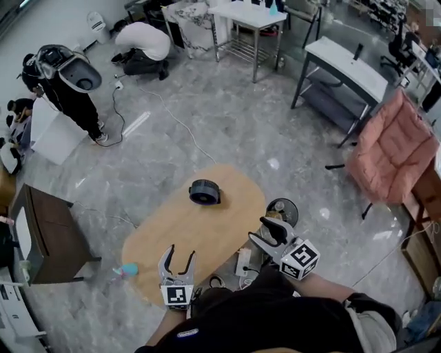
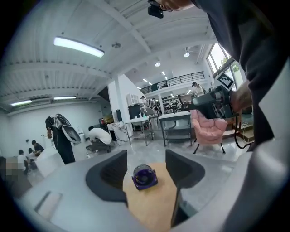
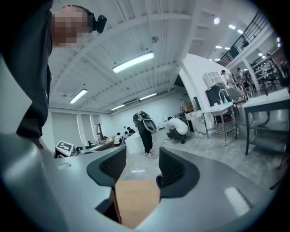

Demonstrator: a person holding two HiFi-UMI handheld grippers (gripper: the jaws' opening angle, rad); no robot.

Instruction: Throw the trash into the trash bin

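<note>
A round object sits on the table toward its far end, and a small item lies at the table's near left edge. A cabinet stands left of the table, a second round object on the floor just right of it, and a chair farther right. Behind, across the floor, stand two desks, with a standing person and a crouching person at far left.

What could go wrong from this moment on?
The left gripper and right gripper are open and empty: no trash is held yet. The small teal item sits at the table's edge, so a clumsy reach might knock it off. A power strip lies on the floor close by: a possible trip hazard.
</note>
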